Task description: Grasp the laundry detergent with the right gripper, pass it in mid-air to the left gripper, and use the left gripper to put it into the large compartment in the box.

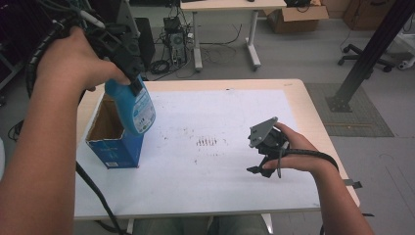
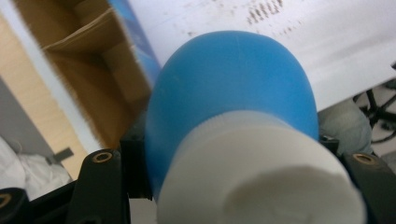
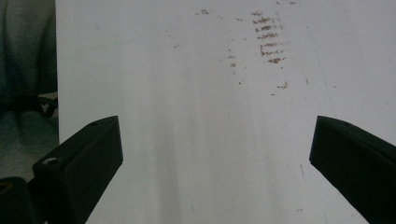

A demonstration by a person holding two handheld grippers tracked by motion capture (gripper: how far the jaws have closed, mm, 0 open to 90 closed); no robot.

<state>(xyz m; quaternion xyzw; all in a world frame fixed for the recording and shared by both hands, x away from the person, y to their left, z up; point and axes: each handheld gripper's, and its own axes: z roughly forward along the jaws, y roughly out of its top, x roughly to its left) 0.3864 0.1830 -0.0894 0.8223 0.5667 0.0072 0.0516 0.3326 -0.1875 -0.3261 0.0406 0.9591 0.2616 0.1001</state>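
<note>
While my left gripper is pinching the blue bottle at the neck, just under its white cap, the bottle is hanging tilted in the air beside the open top of the blue carton. To do this step well, I am judging that the bottle's base must be centred over the carton's mouth and brought upright before any lowering, so it is not catching the cardboard flaps. My right gripper is resting on the white table sheet, jaws spread wide and holding nothing, free to steady the carton.
</note>
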